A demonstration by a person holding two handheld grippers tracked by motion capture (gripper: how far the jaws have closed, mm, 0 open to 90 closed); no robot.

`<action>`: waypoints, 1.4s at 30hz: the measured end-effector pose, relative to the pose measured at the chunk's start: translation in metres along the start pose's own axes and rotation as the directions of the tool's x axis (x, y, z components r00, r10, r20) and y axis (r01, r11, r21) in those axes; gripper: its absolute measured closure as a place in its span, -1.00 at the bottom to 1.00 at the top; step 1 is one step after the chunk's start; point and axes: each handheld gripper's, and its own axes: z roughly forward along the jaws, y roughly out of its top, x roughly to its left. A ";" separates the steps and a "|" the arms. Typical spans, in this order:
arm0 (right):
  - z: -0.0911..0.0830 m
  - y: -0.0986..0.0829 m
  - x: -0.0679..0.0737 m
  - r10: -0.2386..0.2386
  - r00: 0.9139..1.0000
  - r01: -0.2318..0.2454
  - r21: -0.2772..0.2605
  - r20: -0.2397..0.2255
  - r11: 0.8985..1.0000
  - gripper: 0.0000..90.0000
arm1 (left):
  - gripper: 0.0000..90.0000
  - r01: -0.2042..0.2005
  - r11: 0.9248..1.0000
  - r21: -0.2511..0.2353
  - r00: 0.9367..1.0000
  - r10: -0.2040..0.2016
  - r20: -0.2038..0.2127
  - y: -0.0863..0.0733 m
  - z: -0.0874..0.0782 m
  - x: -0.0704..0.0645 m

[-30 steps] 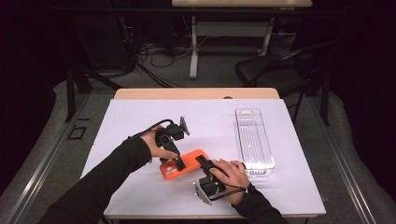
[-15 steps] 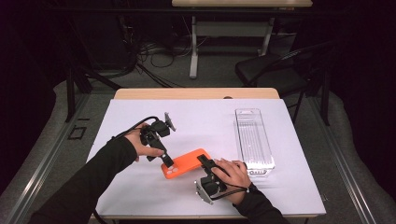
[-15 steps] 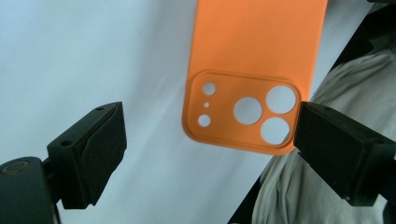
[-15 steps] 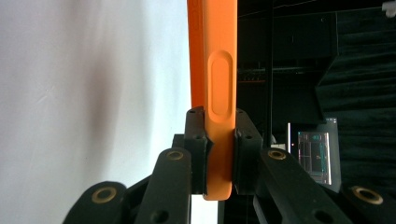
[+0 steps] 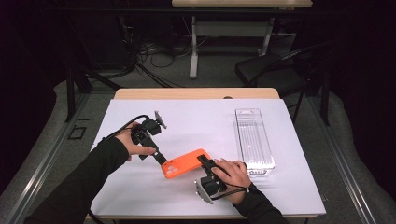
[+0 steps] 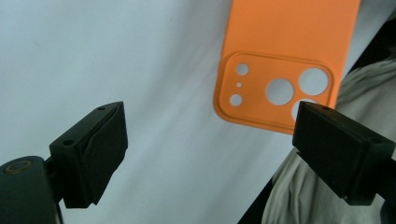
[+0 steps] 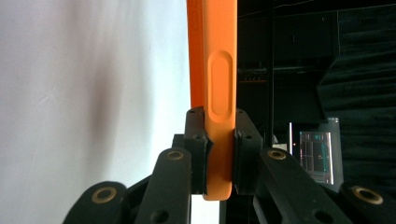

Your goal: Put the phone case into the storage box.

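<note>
Lower centre of the high view: right gripper (image 5: 205, 164), held in the person's right hand, has its fingers closed on the near short edge of an orange phone case (image 5: 186, 163). In the right gripper view the fingers (image 7: 198, 140) pinch the case (image 7: 212, 70) across its thickness, one either side, with the side-button moulding just above the grip.

The case sits at the middle of the high view, low over the white surface (image 5: 205, 126); whether its far end touches the sheet I cannot tell. Its long axis runs from the right gripper towards the lower left of the frame, camera-cutout end leading.

Left gripper (image 5: 159, 157) lies just left of that cutout end, apart from it, not touching. In the left gripper view its fingers (image 6: 91, 149) stand wide open and empty, the case (image 6: 285, 51) ahead and to the upper right, cutout corner nearest the right-hand finger. Judgement: the left gripper is the free one and nearest the loose end; a short advance along the case's long axis would put that end between the open fingers.

Room: open sheet to the left and beyond. A clear plastic tray (image 5: 253, 140) lies at right, long axis running away from the person, well apart from the case but close to the right hand. The near surface edge is close behind the right gripper.
</note>
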 end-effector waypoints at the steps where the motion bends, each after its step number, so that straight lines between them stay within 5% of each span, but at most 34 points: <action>1: 0.000 0.000 0.000 0.002 1.000 -0.002 -0.001 0.000 1.000 0.79 | -0.77 0.003 1.000 0.000 1.000 -0.003 -0.003 -0.001 0.000 0.000; 18: -0.001 0.000 -0.004 0.054 0.998 -0.054 0.001 -0.041 0.999 0.79 | -0.67 0.030 0.998 -0.055 0.998 -0.033 -0.059 -0.016 0.002 0.007; 25: 0.000 -0.003 -0.010 0.128 0.985 -0.130 -0.005 -0.113 0.992 0.79 | -0.67 0.035 0.997 -0.071 0.997 -0.039 -0.065 -0.024 0.000 0.011; 34: -0.001 -0.013 -0.024 0.270 0.939 -0.276 0.003 -0.214 0.961 0.79 | -0.66 0.040 0.995 -0.096 0.995 -0.048 -0.083 -0.033 -0.003 0.015; 42: 0.000 -0.022 -0.034 0.405 0.876 -0.417 0.011 -0.260 0.909 0.79 | -0.65 0.042 0.990 -0.131 0.994 -0.055 -0.094 -0.035 -0.007 0.017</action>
